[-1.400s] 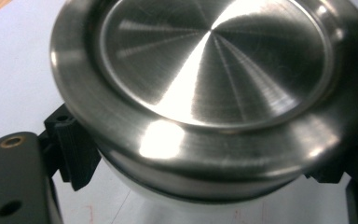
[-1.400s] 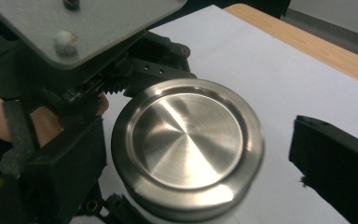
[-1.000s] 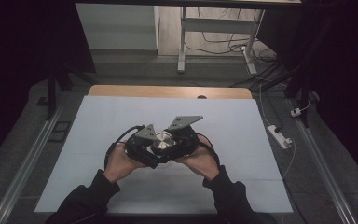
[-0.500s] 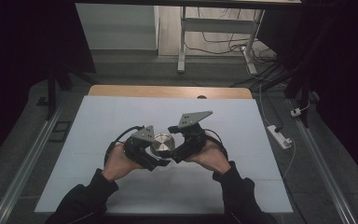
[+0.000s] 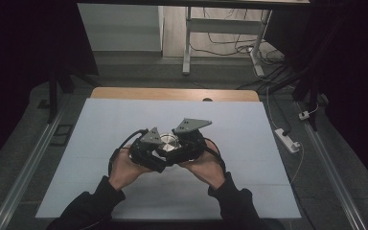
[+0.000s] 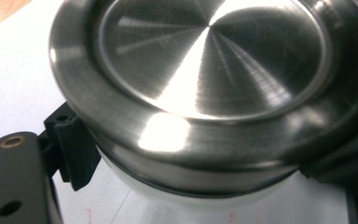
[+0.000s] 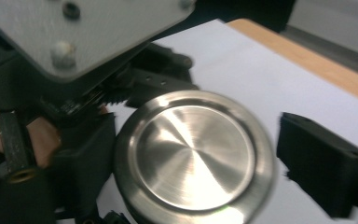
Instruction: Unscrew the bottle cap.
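Jar w/ steel lid [image 5: 168, 142] is held just above mid-table, a bit toward the person's side, btw both grippers. It isn't shifted vs. the earlier pics.

Left gripper [image 5: 159, 154] is clamped on the jar's white body just under the lid rim; its ribbed pad [image 6: 77, 154] is seen pressed to the wall.

Right gripper [image 5: 182, 146]: its jaws have just been opened wide and are now closing back round the lid [image 7: 193, 154], which sits btw them. The near jaw looks to be against the rim, but a thin light gap is seen at the far jaw and the pic is blurred, so a firm grip can't be confirmed. This is read as a re-grip for another twist; the lid is prob. being unscrewed, and is still seated flat.

Table [image 5: 124, 115] is bare, w/ open room on all sides. The wooden strip [image 5: 172, 93] at the far edge and the side edges are well apart from the jar. A power strip [image 5: 287, 139] lies off the table at right, no obstacle.
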